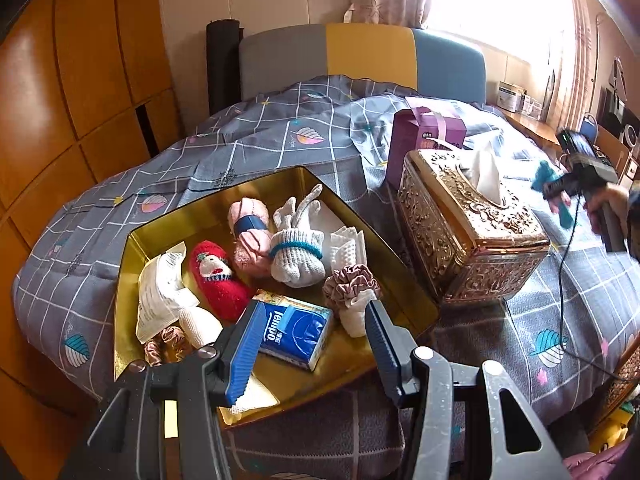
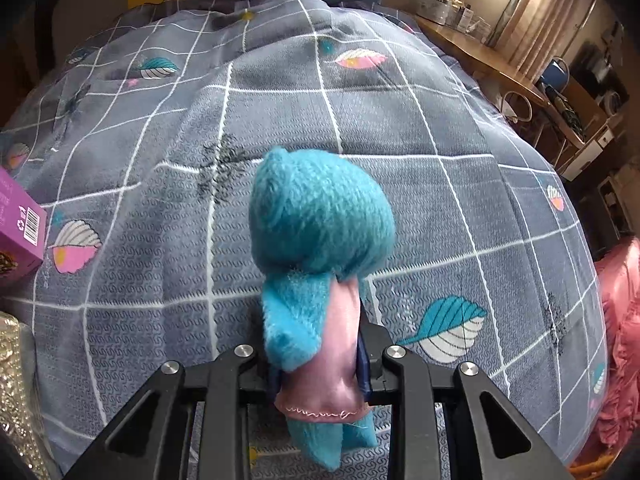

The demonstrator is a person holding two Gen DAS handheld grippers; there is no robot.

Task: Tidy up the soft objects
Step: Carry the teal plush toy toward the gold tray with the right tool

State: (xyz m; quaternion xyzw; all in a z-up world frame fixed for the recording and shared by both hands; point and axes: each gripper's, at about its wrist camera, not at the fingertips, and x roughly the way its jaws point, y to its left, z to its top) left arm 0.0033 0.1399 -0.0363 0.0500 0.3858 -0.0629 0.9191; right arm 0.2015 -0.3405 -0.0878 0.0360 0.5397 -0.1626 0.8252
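A gold tin (image 1: 160, 220) lies on the bed, holding a red knitted doll (image 1: 218, 280), a pink sock roll (image 1: 248, 236), a white sock bundle (image 1: 294, 256), a mauve scrunchie (image 1: 350, 286) and a blue tissue pack (image 1: 294, 330). My left gripper (image 1: 310, 350) is open above the tin's near edge, beside the tissue pack. My right gripper (image 2: 318, 364) is shut on a teal plush toy in a pink dress (image 2: 316, 264), held above the bedspread; it also shows at the right of the left wrist view (image 1: 560, 190).
An ornate gold tissue box (image 1: 472, 232) stands right of the tin, with a purple carton (image 1: 424, 140) behind it. A grey checked bedspread (image 2: 360, 128) covers the bed. A wooden wardrobe (image 1: 72, 100) stands left, and a desk (image 2: 480, 56) at the right.
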